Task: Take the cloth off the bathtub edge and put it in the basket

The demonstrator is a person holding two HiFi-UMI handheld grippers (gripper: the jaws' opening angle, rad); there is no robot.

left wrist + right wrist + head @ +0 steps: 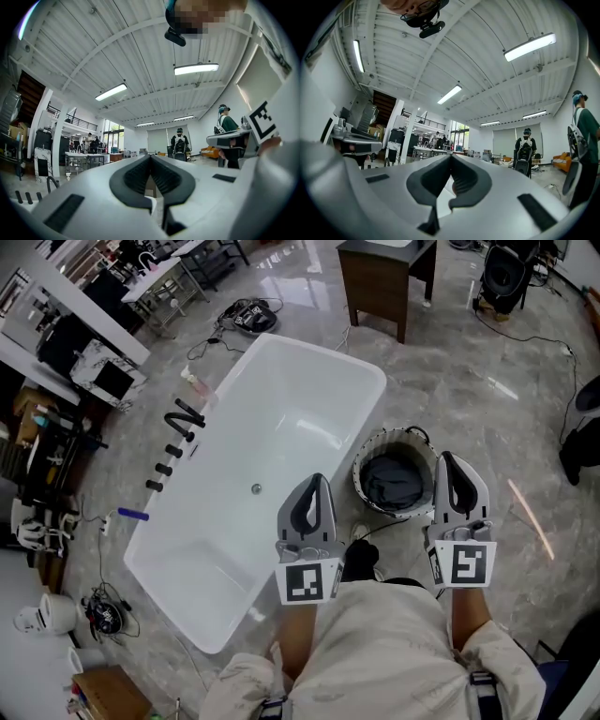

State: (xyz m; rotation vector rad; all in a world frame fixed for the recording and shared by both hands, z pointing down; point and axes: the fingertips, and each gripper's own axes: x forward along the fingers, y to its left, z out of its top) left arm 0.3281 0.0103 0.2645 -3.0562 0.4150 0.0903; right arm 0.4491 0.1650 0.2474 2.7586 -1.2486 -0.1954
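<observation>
My left gripper (317, 479) and right gripper (450, 461) are both clenched on nothing, held near my chest. The dark cloth (394, 482) lies inside the basket (358, 476), just right of the bathtub (281, 409). The remaining hazard is lowering the right gripper carelessly: a knock on the basket rim could tip it and spill the cloth onto the floor.
</observation>
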